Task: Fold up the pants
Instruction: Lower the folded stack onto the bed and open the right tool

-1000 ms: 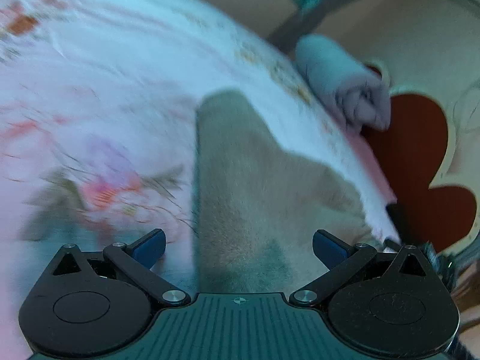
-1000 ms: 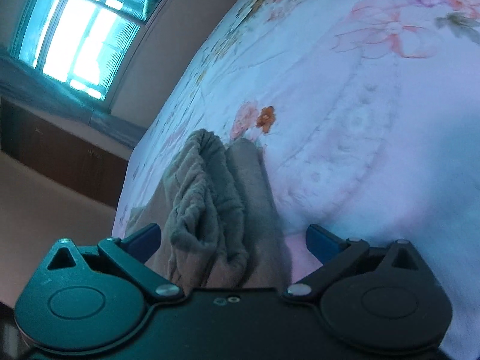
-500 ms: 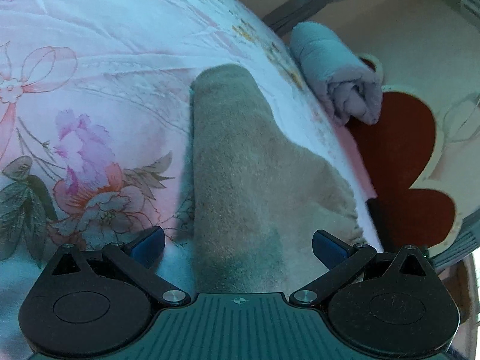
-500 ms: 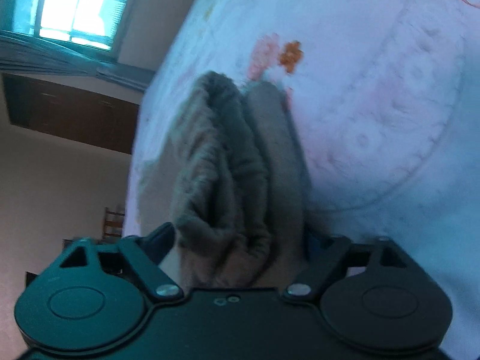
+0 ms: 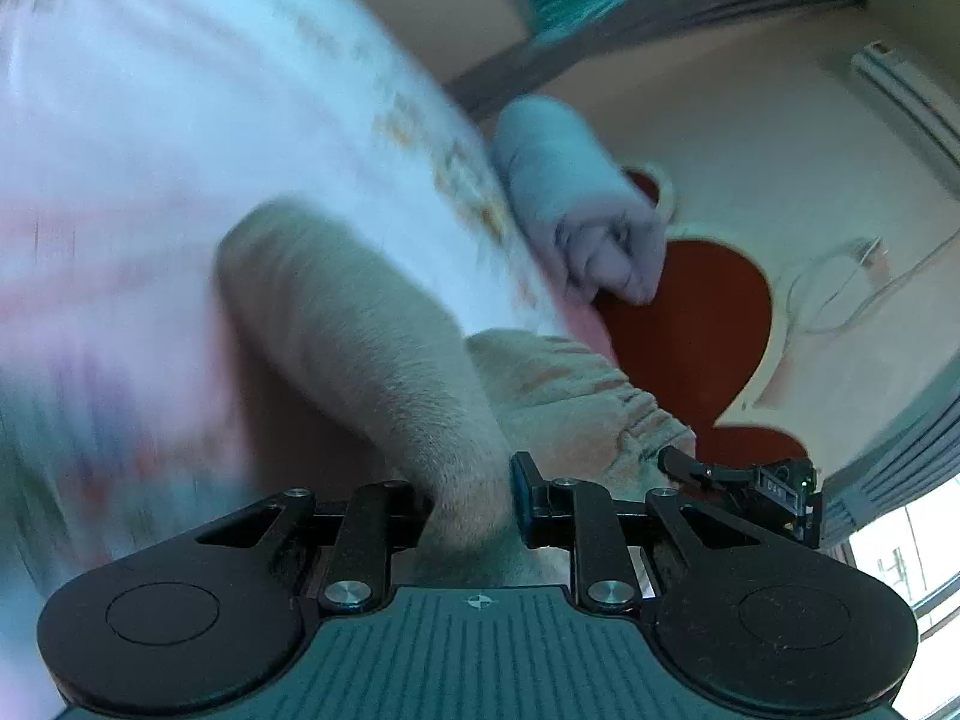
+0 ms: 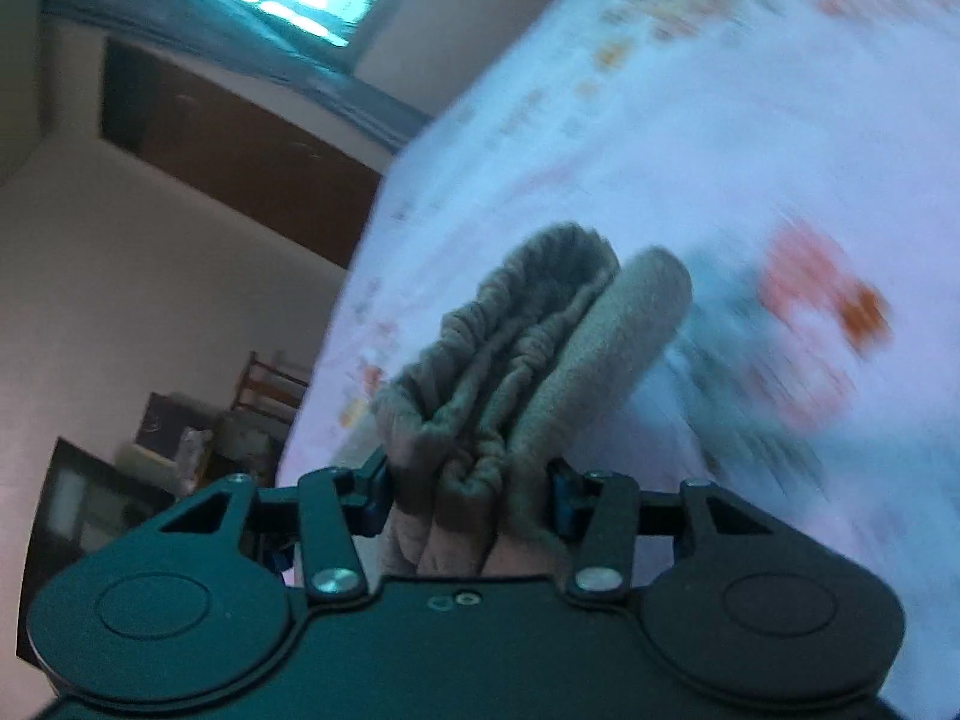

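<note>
The beige fleece pants [image 5: 360, 348] lie on the floral bedsheet [image 5: 150, 150], with one end raised. My left gripper [image 5: 468, 504] is closing its jaws, and its pads pinch a narrowed fold of the pants leg. In the right wrist view, the gathered elastic waistband of the pants [image 6: 528, 360] sticks up bunched between the pads of my right gripper [image 6: 468, 492]. Its jaws are closing too and squeeze the fabric above the sheet [image 6: 690, 120]. The right gripper [image 5: 750, 486] also shows at the right of the left wrist view, beside the waistband.
A rolled pale grey cloth [image 5: 576, 204] lies at the bed's far edge, by a red heart-shaped headboard [image 5: 690, 324]. Past the bed's left side in the right wrist view stand a dark wardrobe [image 6: 240, 156], a chair [image 6: 264, 384] and a window.
Both grippers went from wide open around the pants to pinching the fabric. Both have risen and tilted, lifting the pants' near edge off the sheet.
</note>
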